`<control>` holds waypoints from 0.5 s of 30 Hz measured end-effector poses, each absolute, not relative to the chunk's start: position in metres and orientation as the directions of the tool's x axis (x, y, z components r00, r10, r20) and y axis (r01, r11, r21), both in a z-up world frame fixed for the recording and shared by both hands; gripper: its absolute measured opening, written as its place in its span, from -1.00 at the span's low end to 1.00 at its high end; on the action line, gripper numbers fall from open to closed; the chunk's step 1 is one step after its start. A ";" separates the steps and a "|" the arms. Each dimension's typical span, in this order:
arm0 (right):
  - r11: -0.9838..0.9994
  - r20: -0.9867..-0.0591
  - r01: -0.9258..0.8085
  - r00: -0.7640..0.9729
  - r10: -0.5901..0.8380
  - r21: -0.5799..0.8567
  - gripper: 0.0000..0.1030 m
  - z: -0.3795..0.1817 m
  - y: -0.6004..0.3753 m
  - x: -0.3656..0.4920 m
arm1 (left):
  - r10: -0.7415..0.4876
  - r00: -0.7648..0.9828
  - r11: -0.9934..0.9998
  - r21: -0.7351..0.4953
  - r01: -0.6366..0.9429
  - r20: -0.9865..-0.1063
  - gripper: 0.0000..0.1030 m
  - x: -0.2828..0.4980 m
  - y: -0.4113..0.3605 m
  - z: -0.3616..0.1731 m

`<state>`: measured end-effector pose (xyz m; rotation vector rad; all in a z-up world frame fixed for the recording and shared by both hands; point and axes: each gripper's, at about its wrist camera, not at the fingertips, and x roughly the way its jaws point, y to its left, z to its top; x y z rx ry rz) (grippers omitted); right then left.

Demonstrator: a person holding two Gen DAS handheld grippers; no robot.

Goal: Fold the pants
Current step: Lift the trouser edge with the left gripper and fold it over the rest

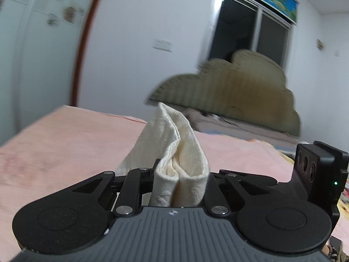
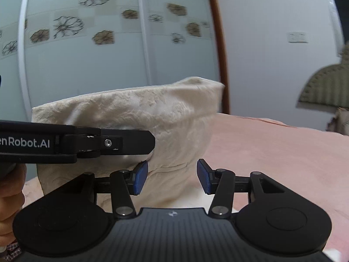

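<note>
The left gripper (image 1: 182,174) has its jaws clamped on a bunched fold of the cream pants (image 1: 174,144), lifted above the pink bed (image 1: 65,144). The right gripper (image 2: 172,176) hovers with jaws apart, just beside the hanging pants (image 2: 135,109).

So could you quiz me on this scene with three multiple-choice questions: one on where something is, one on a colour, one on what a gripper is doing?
1. Where is the raised part of the pants?
A. Above the pink bed cover
B. In the wardrobe
C. Against the window

2. What colour are the pants?
A. Navy
B. Cream
C. Red

3. How does the right gripper stand?
A. Shut on the cloth
B. Open, holding nothing
C. Out of view

Answers: 1 A, the left gripper holds them up over the bed. 2 B, the cloth is pale cream in both views. 3 B, its blue pads stand apart with cloth only behind them.
</note>
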<state>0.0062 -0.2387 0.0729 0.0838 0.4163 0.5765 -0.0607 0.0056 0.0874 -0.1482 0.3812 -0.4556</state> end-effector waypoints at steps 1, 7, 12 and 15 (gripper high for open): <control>0.846 -0.366 -0.500 0.763 0.532 0.188 -0.05 0.071 -0.249 0.002 | -0.471 0.816 0.882 -0.214 0.420 -0.335 -0.72 -0.061 -0.007 0.084; 0.889 -0.404 -0.395 0.792 0.458 0.233 -0.05 0.055 -0.293 -0.015 | -0.526 0.762 0.848 -0.158 0.506 -0.378 -0.69 -0.062 -0.077 0.056; 0.912 -0.436 -0.311 0.805 0.402 0.267 -0.05 0.037 -0.326 -0.028 | -0.567 0.700 0.815 -0.170 0.554 -0.435 -0.69 -0.056 -0.114 0.037; 0.922 -0.455 -0.272 0.808 0.375 0.277 -0.05 0.025 -0.337 -0.033 | -0.569 0.680 0.808 -0.161 0.566 -0.464 -0.69 -0.054 -0.133 0.025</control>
